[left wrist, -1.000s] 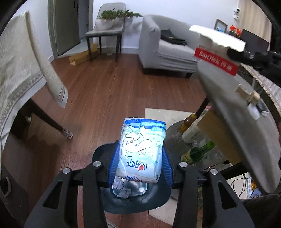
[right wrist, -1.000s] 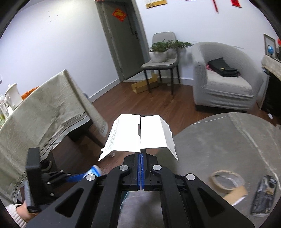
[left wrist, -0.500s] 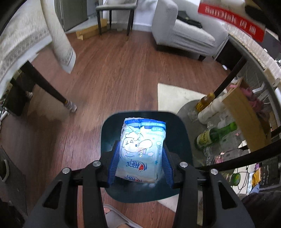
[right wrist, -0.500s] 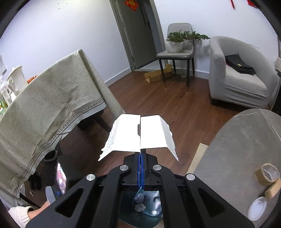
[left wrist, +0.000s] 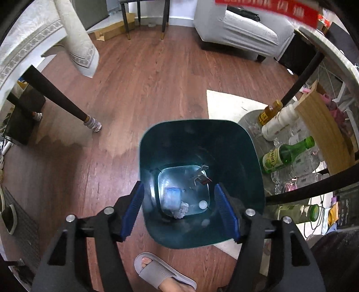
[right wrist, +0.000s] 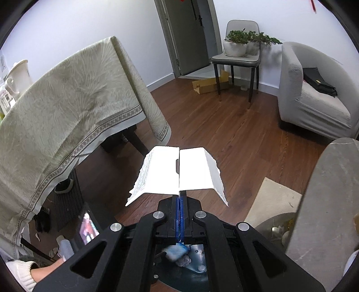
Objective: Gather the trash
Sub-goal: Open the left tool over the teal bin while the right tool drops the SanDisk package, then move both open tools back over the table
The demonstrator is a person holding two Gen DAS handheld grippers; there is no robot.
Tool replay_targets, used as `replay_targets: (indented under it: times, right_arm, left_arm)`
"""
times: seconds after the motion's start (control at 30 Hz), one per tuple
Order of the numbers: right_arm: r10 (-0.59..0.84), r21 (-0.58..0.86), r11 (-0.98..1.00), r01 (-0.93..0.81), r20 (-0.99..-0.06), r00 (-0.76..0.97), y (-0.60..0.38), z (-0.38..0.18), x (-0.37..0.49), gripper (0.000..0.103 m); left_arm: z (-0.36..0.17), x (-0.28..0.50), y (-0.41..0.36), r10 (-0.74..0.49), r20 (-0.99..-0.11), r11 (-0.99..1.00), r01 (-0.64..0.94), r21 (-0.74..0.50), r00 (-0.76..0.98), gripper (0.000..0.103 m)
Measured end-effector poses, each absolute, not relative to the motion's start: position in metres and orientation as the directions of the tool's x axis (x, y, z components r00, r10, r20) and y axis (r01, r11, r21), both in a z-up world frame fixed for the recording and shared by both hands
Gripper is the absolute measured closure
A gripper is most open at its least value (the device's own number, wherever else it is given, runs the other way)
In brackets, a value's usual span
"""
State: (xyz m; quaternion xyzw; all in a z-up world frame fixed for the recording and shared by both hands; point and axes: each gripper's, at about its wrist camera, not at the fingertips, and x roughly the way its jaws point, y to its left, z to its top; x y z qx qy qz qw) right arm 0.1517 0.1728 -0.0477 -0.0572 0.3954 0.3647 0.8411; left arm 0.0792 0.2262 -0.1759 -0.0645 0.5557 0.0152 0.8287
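Observation:
A dark teal trash bin [left wrist: 237, 143] stands on the wood floor right below my left gripper [left wrist: 179, 213], which is open and empty over its mouth. The blue-and-white snack bag [left wrist: 171, 197] lies at the bin's bottom beside a crumpled tissue [left wrist: 182, 210] and a small wrapper [left wrist: 200, 176]. My right gripper [right wrist: 179, 200] is shut on a torn white cardboard box piece [right wrist: 177, 173], held above the bin [right wrist: 197, 269]; the bag also shows in the right wrist view [right wrist: 176, 251]. The box's red label [left wrist: 269, 7] shows at the top of the left wrist view.
A round grey table [right wrist: 325, 202] is on the right, with bottles [left wrist: 285, 155] and a wooden board [left wrist: 325, 132] on the shelf under it. A cloth-covered table [right wrist: 67, 116] is on the left, its leg [left wrist: 58, 98] near the bin. My slippered foot [left wrist: 163, 276] is close to the bin.
My left gripper opened and the snack bag dropped into the bin. The right gripper with the cardboard piece moved left, over the bin.

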Motion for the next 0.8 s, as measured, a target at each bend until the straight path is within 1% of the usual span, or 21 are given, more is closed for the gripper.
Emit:
replay_targets:
  times: [0.23,0.5,0.63,0.7,0.8]
  right_arm:
    - [0.525,0.144,0.731,-0.668,-0.743,0.415,0.192,-0.069,0.151,0.102]
    - [0.490,0.121,0.730,-0.672,-0.779,0.392,0.212,-0.094,0.150,0.103]
    - [0.465,0.105,0.727,-0.678,-0.802,0.375,0.219,-0.110,0.147,0.103]
    - [0.453,0.096,0.727,-0.680,-0.812,0.369,0.222,-0.117,0.145,0.103]
    - [0.435,0.088,0.720,-0.688,-0.830,0.349,0.228,-0.130,0.140,0.103]
  left_arm:
    - [-0.142,0.068,0.244,-0.007,-0.885,0.988,-0.133,-0.077,0.465,0.035]
    - [-0.094,0.051,0.265,0.034,-0.823,0.979,-0.185,-0.087,0.567,0.038]
    - [-0.075,0.045,0.274,0.056,-0.790,0.972,-0.213,-0.096,0.611,0.047]
    - [-0.064,0.042,0.280,0.066,-0.771,0.967,-0.231,-0.107,0.633,0.048]
    - [-0.051,0.038,0.289,0.073,-0.748,0.957,-0.256,-0.133,0.659,0.053]
